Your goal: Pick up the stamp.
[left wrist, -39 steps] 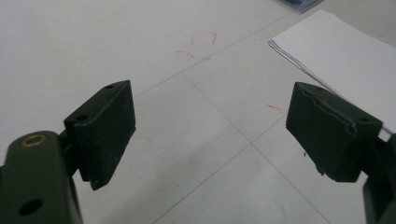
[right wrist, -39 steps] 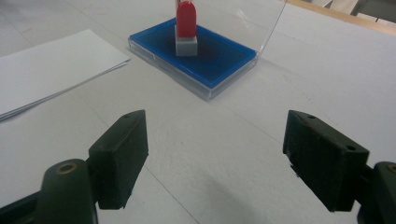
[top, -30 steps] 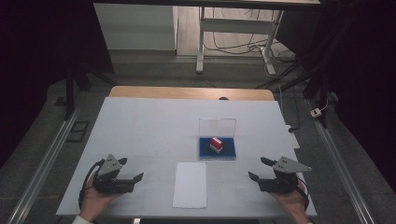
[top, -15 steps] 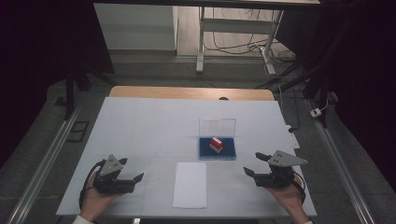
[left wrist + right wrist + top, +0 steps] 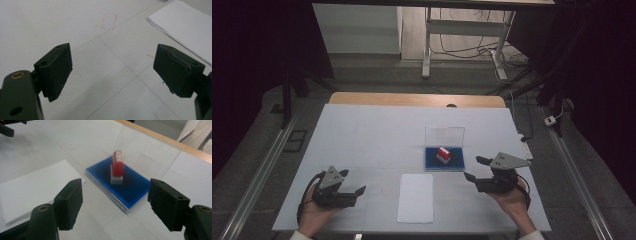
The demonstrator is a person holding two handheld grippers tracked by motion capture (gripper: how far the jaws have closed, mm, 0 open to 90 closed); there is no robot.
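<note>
A red stamp with a white base (image 5: 443, 154) (image 5: 117, 167) stands upright on a blue ink pad (image 5: 445, 160) (image 5: 130, 185) whose clear lid (image 5: 444, 135) is raised behind it. A white sheet of paper (image 5: 416, 197) (image 5: 27, 187) (image 5: 185, 25) lies in front of the pad. My right gripper (image 5: 473, 170) (image 5: 116, 203) is open, held just right of the pad and pointing at it, a short way off. My left gripper (image 5: 357, 192) (image 5: 113, 70) is open over bare table to the left of the paper, nothing between its jaws.
The white table cover (image 5: 377, 135) has faint red marks (image 5: 107, 21) ahead of the left gripper. A wooden table edge (image 5: 417, 100) runs along the back. Metal rails (image 5: 259, 175) flank the table; a desk frame and cables (image 5: 472, 45) stand beyond.
My right gripper has lifted and moved forward and left toward the ink pad. The left gripper has stayed in place.
</note>
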